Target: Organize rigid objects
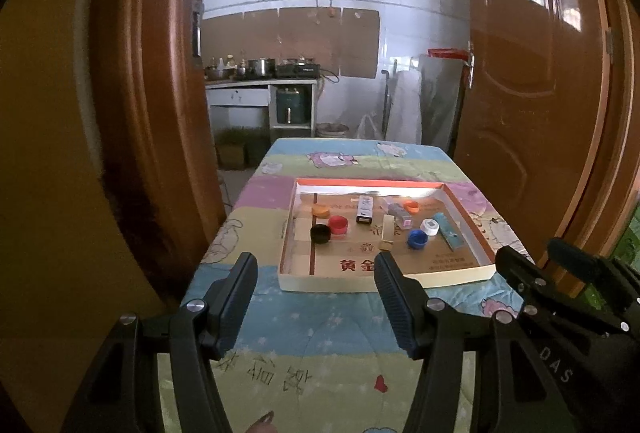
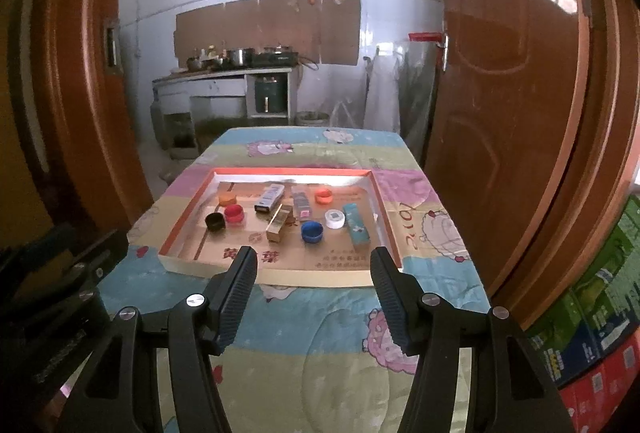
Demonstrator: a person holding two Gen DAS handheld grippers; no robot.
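Note:
A shallow cardboard tray (image 1: 384, 279) (image 2: 280, 277) with an orange rim lies on the table. In it lie bottle caps: black (image 1: 320, 233) (image 2: 215, 221), red (image 1: 338, 224) (image 2: 234, 213), blue (image 1: 417, 238) (image 2: 311, 231), white (image 1: 429, 226) (image 2: 335, 218), two orange (image 1: 321, 209) (image 2: 323, 196). Small boxes lie among them: white (image 1: 365, 209) (image 2: 269, 197), gold (image 2: 278, 223), teal (image 1: 449, 230) (image 2: 357, 224), pink-grey (image 1: 399, 212) (image 2: 301, 202). My left gripper (image 1: 316, 275) is open and empty, short of the tray. My right gripper (image 2: 313, 269) is open and empty at the tray's near edge.
The table wears a pastel cartoon quilt (image 1: 320, 333) (image 2: 320, 345). Brown doors stand on both sides (image 1: 532, 93) (image 2: 504, 93). Stacked cartons (image 2: 592, 313) sit at the right. A kitchen counter with pots (image 1: 260, 73) is far behind. The right gripper's body (image 1: 568, 297) shows beside the left one.

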